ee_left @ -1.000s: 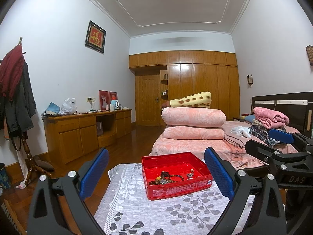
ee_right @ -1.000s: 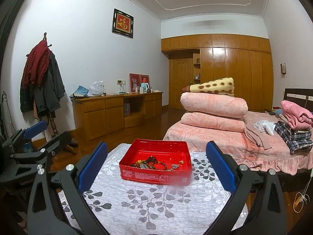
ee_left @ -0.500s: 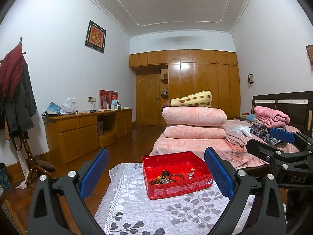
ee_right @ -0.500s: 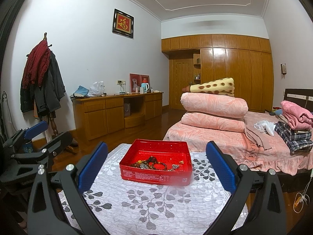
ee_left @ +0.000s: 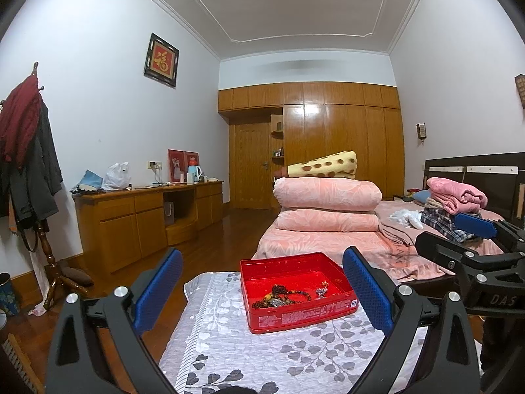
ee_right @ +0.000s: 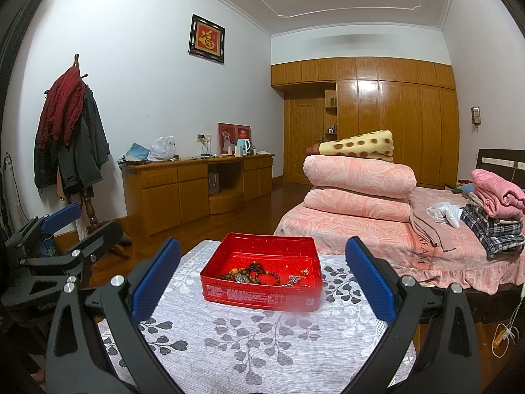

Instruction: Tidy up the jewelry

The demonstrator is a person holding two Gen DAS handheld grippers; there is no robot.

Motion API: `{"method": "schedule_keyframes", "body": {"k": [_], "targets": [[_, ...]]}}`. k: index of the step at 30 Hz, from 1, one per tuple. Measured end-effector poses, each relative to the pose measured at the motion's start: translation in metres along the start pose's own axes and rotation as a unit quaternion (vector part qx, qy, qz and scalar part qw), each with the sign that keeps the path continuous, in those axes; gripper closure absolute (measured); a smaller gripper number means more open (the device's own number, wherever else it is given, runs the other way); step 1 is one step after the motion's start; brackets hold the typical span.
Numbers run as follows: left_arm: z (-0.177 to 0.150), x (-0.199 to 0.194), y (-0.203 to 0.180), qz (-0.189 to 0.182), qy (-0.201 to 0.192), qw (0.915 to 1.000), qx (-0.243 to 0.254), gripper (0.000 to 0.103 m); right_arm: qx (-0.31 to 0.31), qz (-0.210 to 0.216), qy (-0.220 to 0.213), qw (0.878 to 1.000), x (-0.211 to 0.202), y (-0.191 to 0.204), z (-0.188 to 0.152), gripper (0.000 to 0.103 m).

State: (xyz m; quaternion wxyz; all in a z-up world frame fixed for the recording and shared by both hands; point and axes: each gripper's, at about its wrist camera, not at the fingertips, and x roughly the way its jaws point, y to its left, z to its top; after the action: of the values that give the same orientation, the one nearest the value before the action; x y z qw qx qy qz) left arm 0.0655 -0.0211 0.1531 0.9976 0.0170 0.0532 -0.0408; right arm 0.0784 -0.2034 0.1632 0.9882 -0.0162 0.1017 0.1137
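Note:
A shallow red tin [ee_left: 305,317] [ee_right: 262,294] stands on a table covered by a grey leaf-patterned cloth [ee_left: 246,354] [ee_right: 249,341]. Inside it lies a tangle of jewelry [ee_left: 279,297] [ee_right: 259,274]: dark and amber bead strands and a small silver piece. My left gripper [ee_left: 262,287] hangs open before the tin, with nothing between its blue pads. Likewise open and holding nothing, my right gripper [ee_right: 262,282] faces the tin from its near side. In each wrist view the other gripper shows at the frame's edge [ee_left: 472,246] [ee_right: 49,239].
A bed [ee_left: 344,243] with folded pink quilts and stacked clothes stands beyond the table to the right. A wooden sideboard [ee_left: 147,216] lines the left wall, and a coat stand [ee_right: 72,131] with jackets is near the left. Wood floor lies between.
Almost nothing has moved; the left wrist view has shifted very slightly, and both grippers stay open facing the tin.

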Motion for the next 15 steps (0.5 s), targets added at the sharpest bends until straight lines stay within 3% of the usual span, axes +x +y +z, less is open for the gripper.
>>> {"method": "schedule_keyframes", "body": {"k": [15], "targets": [[-0.0006, 0.0029, 0.0016, 0.004, 0.006, 1.0, -0.004, 0.007, 0.0, 0.0, 0.001, 1.0, 0.0001, 0.0001, -0.0003, 0.006]]}}
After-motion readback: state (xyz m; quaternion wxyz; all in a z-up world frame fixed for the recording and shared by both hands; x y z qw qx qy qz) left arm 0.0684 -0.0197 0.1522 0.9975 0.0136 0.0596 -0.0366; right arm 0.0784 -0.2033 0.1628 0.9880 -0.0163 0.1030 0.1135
